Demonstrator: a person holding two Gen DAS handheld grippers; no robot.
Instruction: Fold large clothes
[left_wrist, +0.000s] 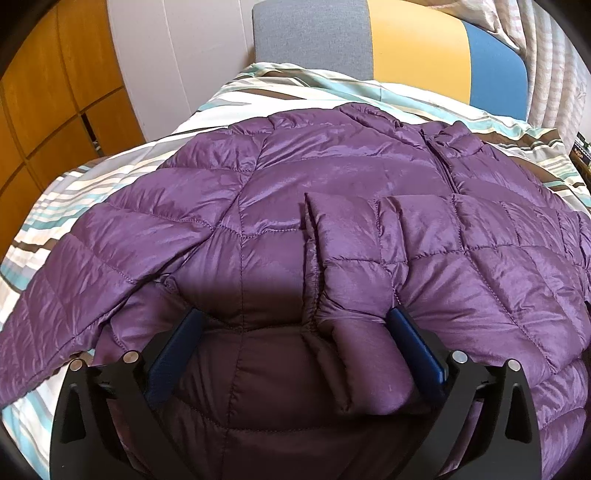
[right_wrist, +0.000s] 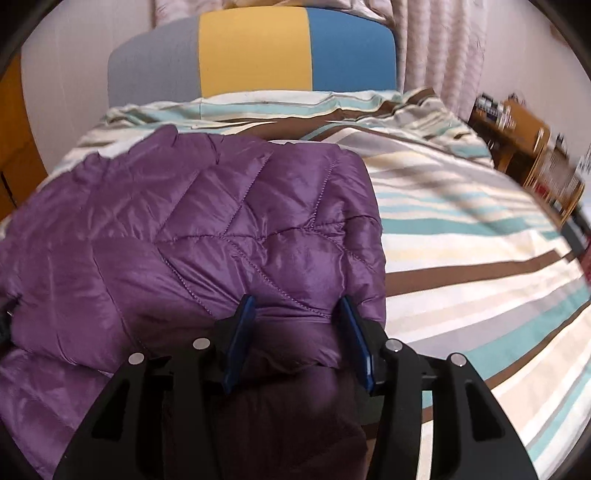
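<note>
Soft daylight, fisheye-warped edges, right view's edge blurred.

Striped bedding (right_wrist: 461, 229) before a grey-yellow-blue headboard (right_wrist: 255, 51), wooden cabinets (left_wrist: 44, 96) left, cluttered wooden shelf (right_wrist: 524, 155) right.

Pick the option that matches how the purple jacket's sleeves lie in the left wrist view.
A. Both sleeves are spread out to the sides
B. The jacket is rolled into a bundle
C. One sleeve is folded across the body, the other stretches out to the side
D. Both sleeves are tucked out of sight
C: on the jacket, one sleeve lies folded across the body while the other sleeve stretches out over the striped bedcover.
</note>
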